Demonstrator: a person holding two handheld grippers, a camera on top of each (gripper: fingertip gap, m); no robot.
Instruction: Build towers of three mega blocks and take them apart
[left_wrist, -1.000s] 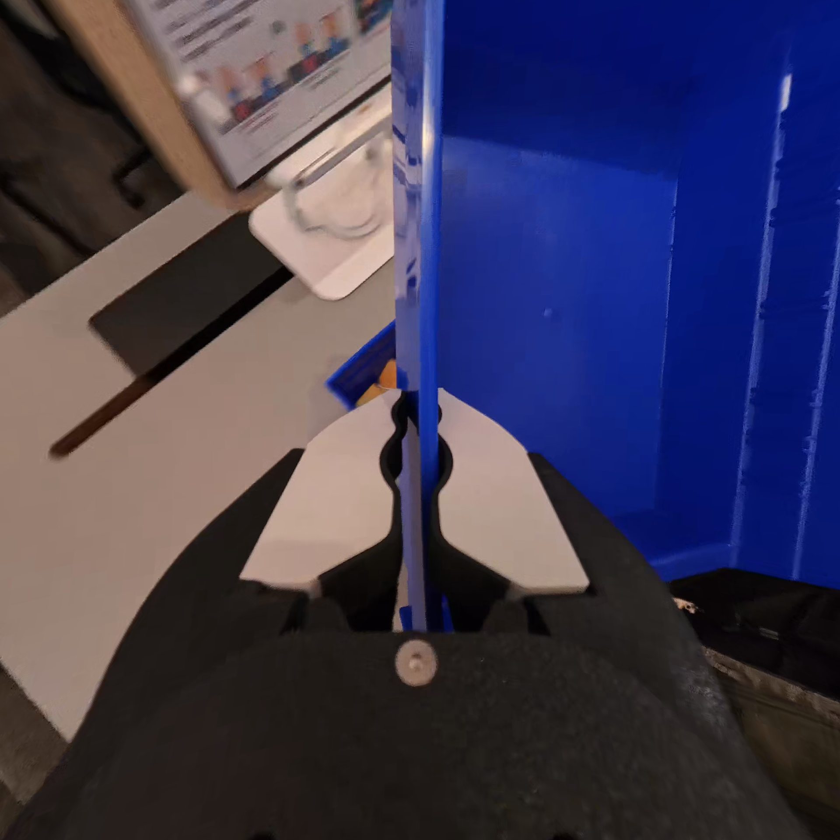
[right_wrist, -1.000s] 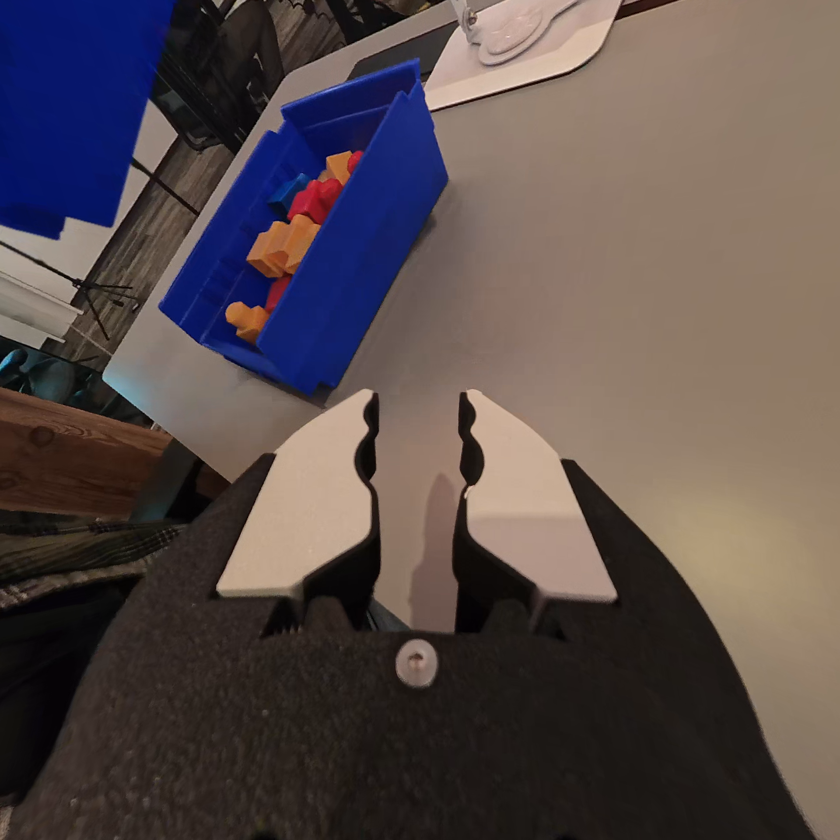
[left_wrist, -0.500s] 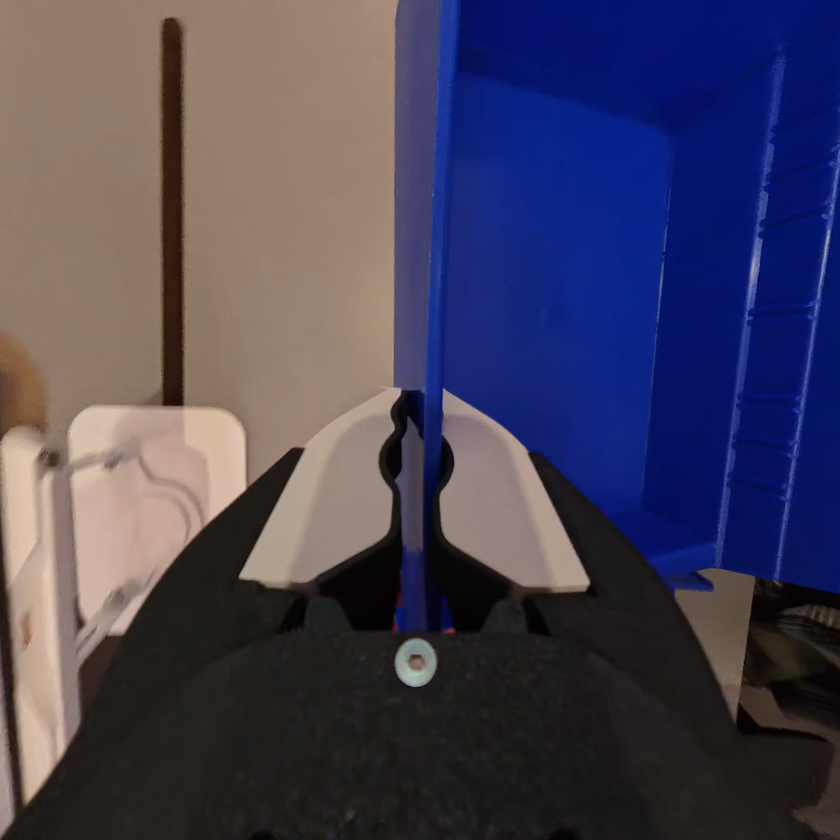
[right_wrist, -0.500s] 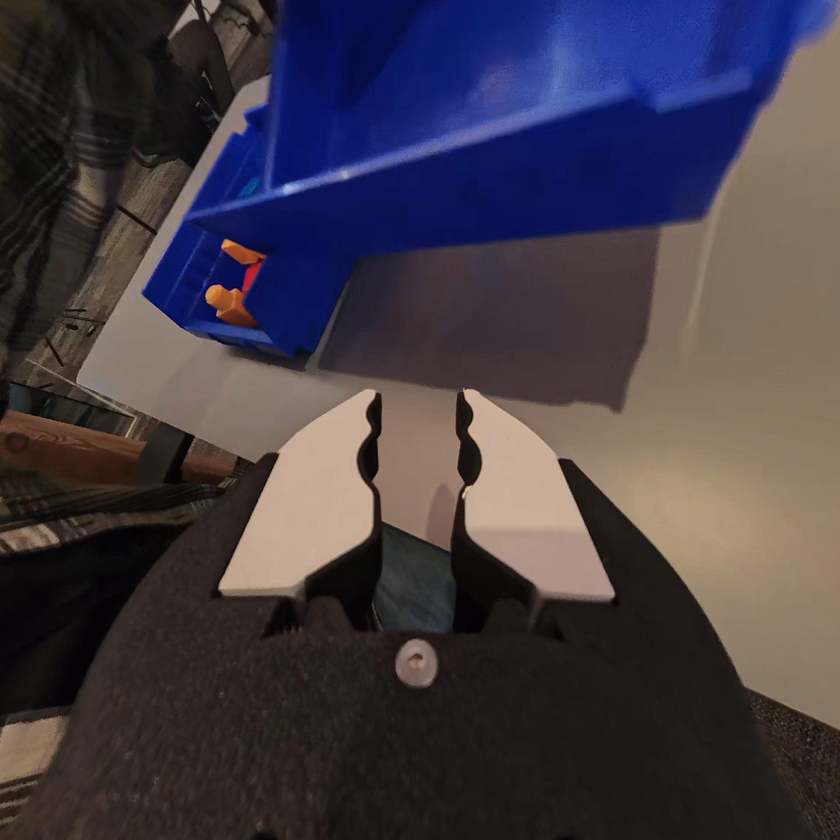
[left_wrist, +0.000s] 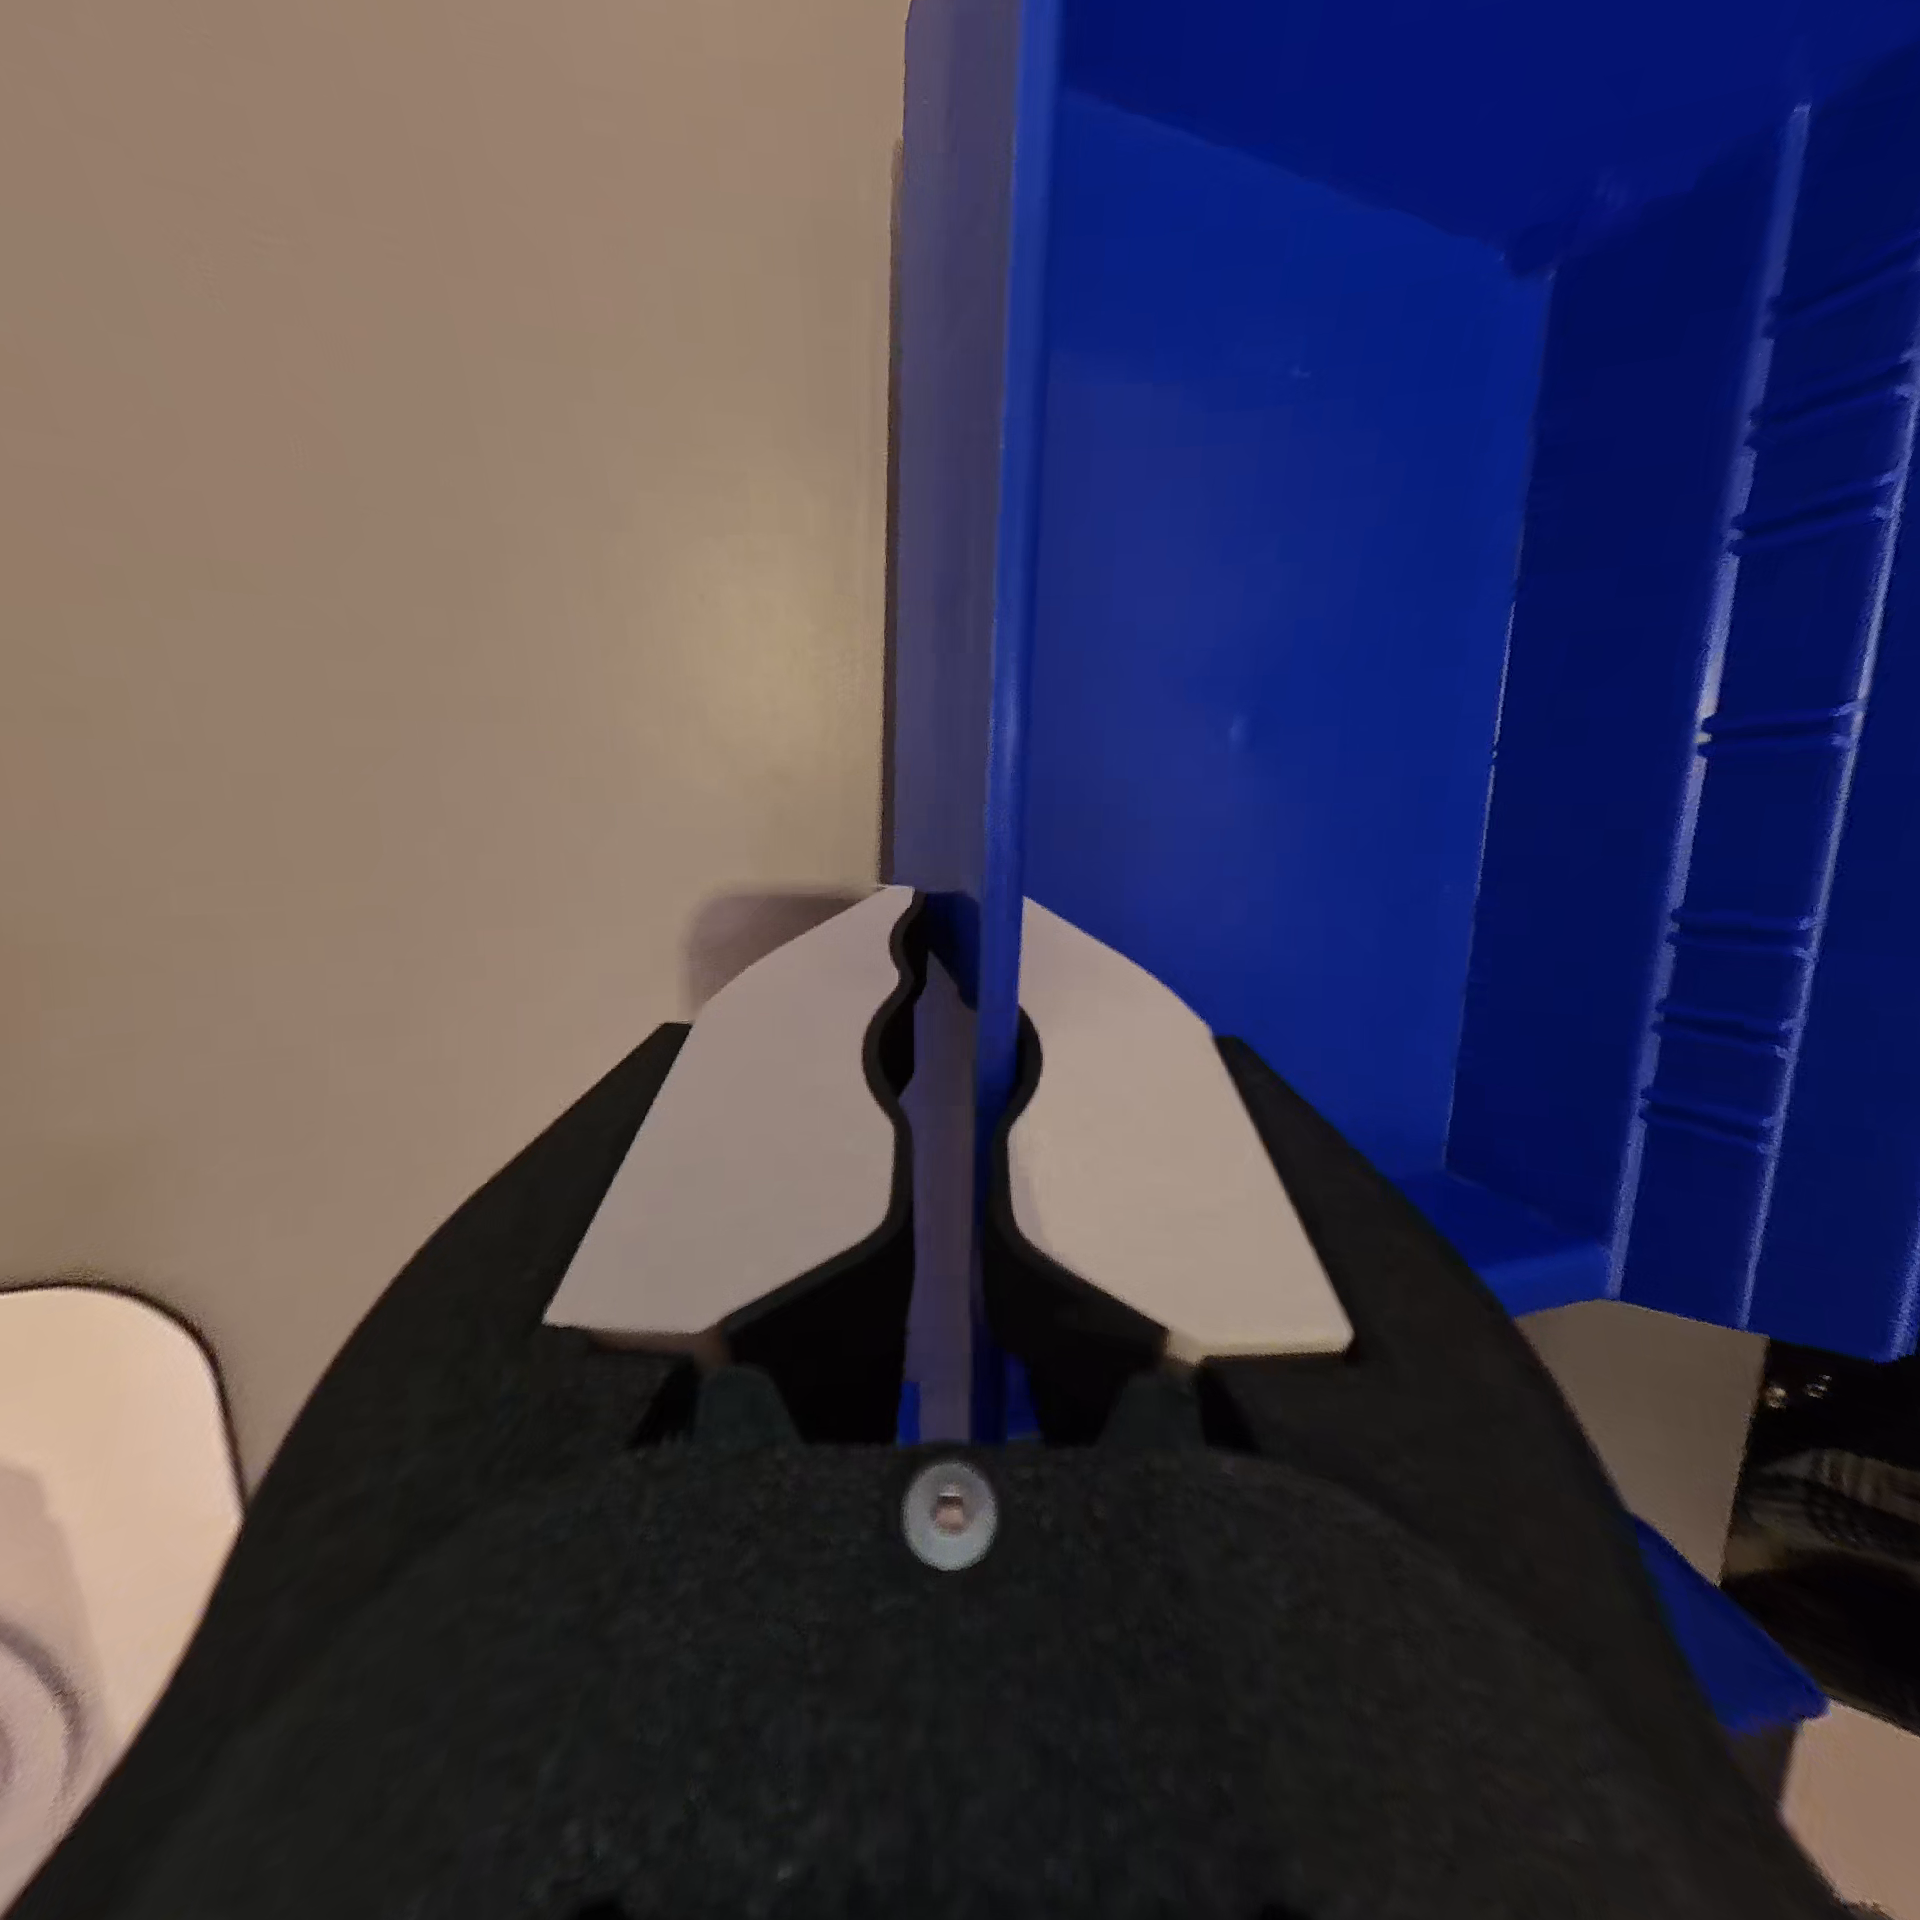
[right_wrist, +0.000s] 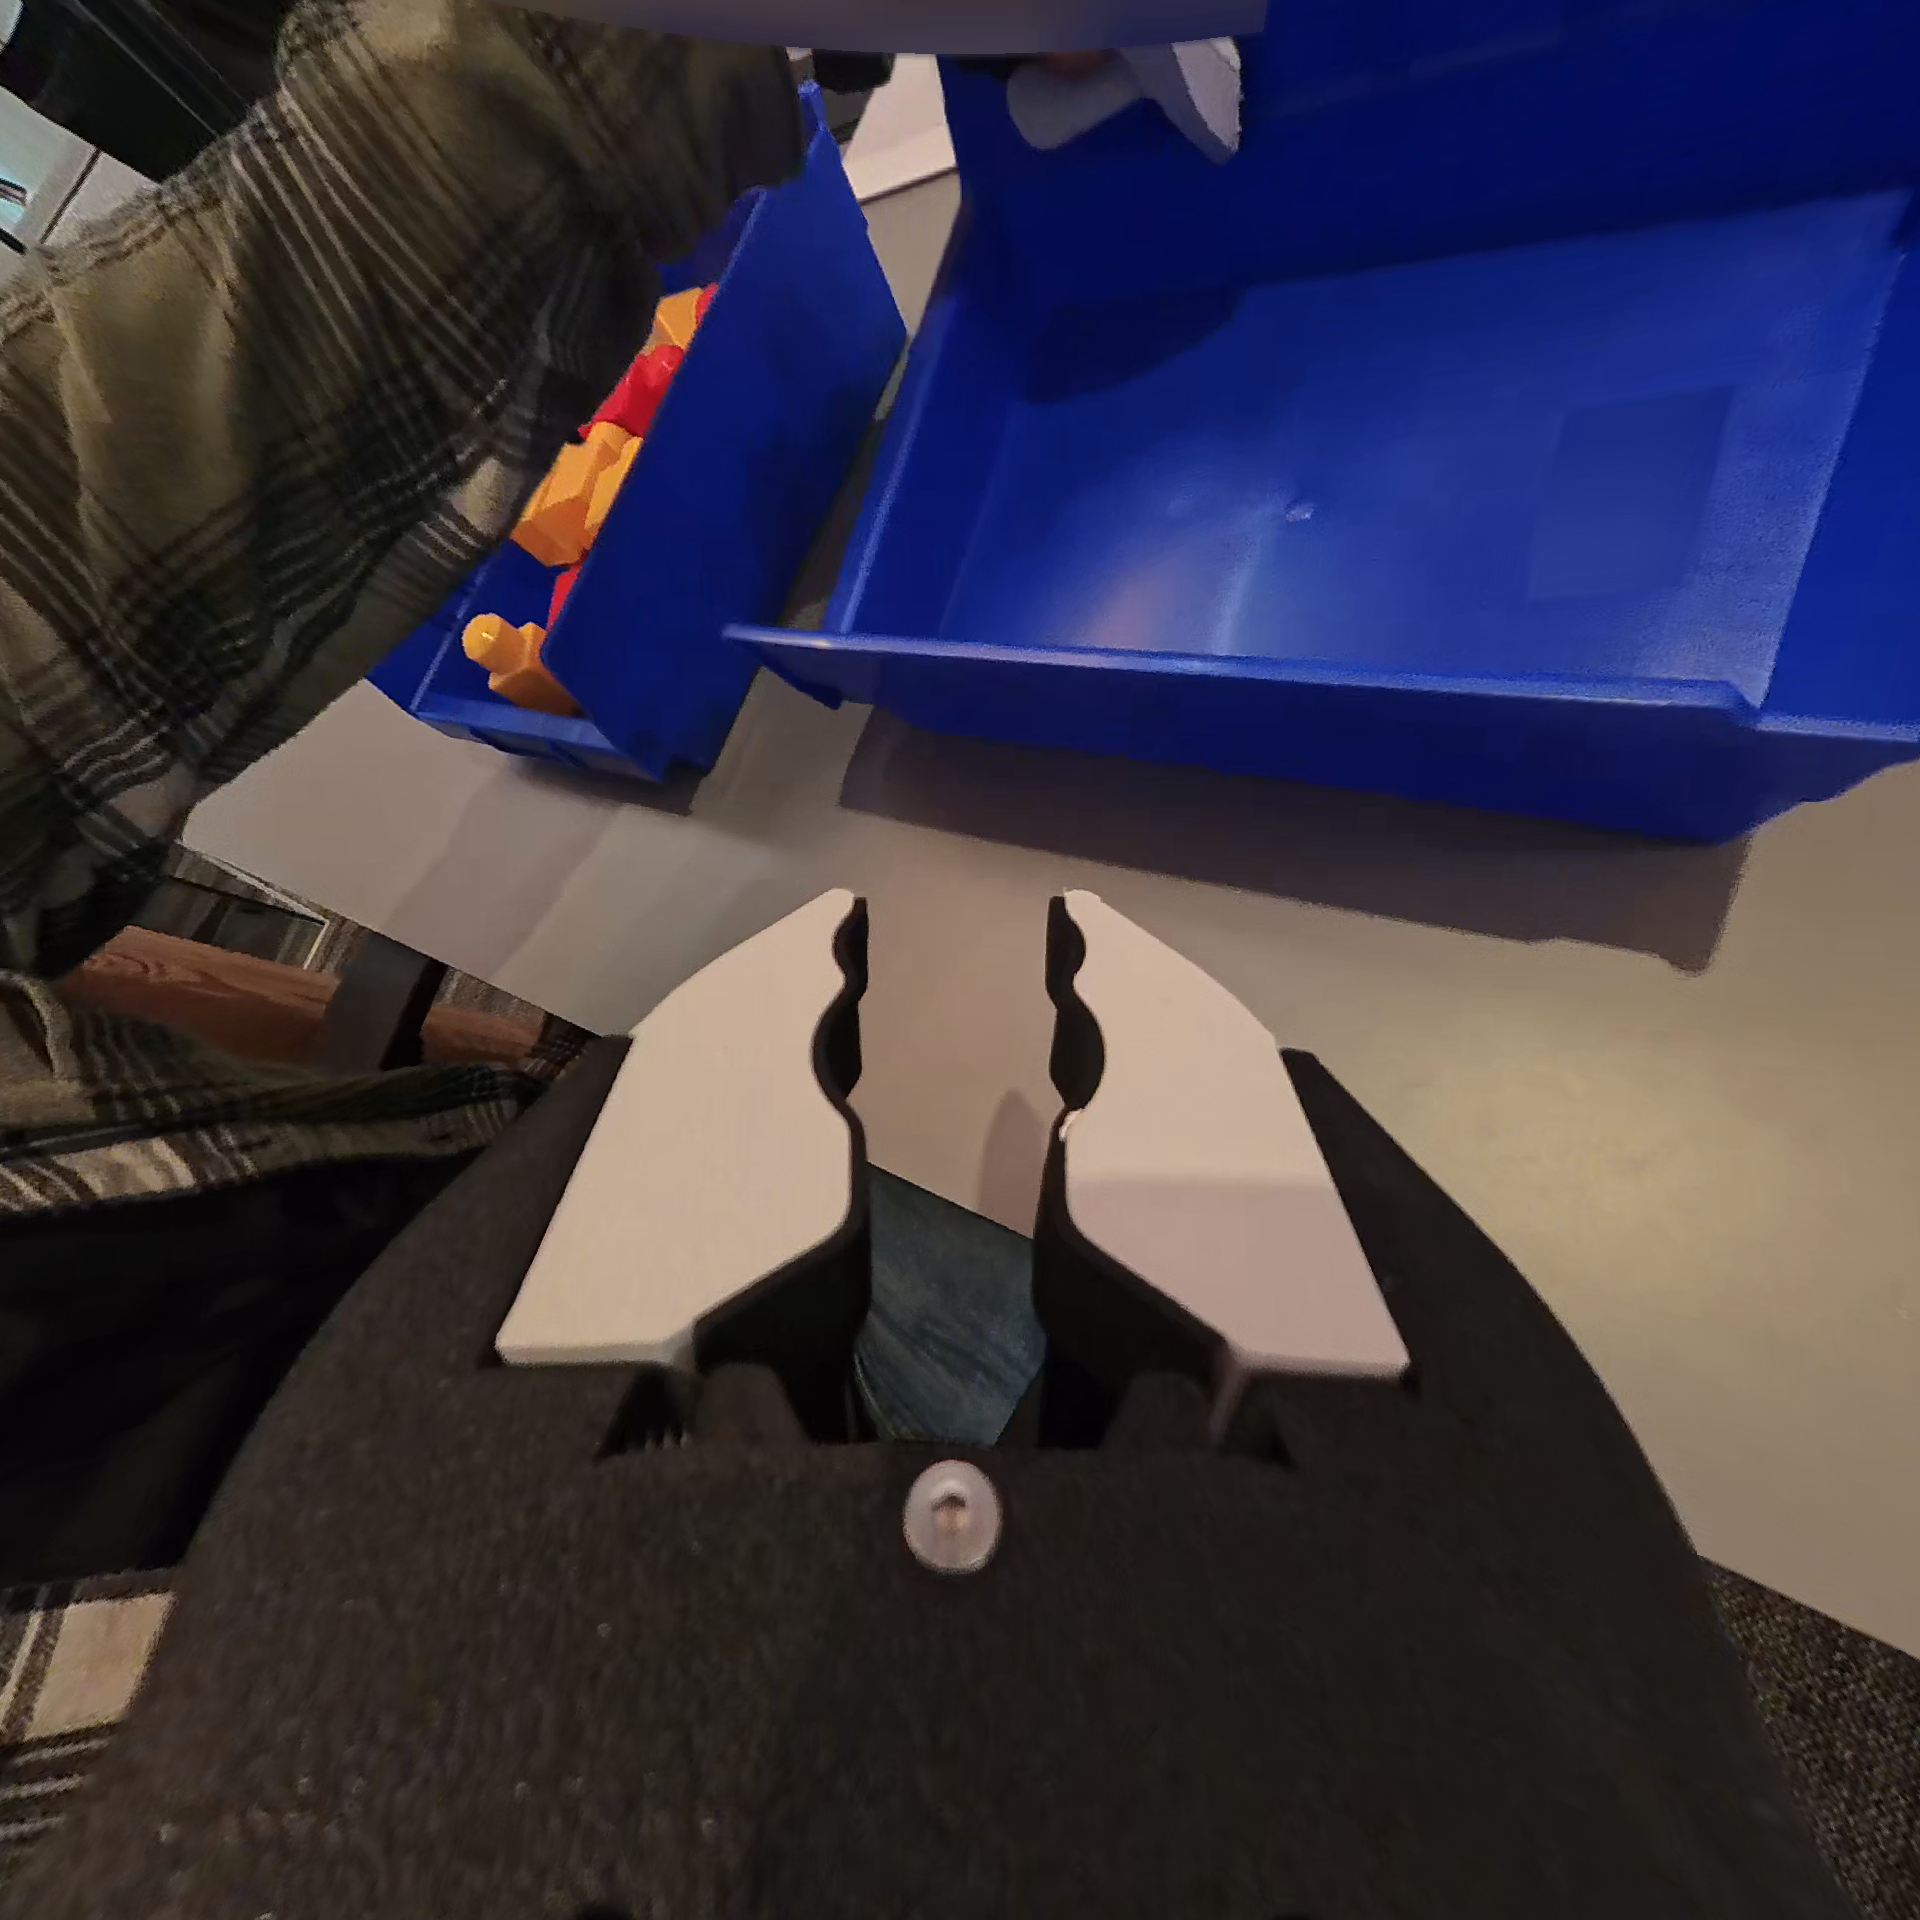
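the left gripper (left_wrist: 951, 914) has its jaws clamped on the side wall of an empty blue bin (left_wrist: 1247, 623), which fills the view from 12 to 3 o'clock over the grey counter (left_wrist: 416, 520). the right gripper (right_wrist: 956, 909) hovers above the counter with jaws parted, gripping nothing. the mega blocks (right_wrist: 582, 488), orange and red, lie in a second blue bin (right_wrist: 717, 499) at 10 o'clock, just beside the empty bin at 1 o'clock. a plaid sleeve (right_wrist: 260, 416) crosses at 9 o'clock.
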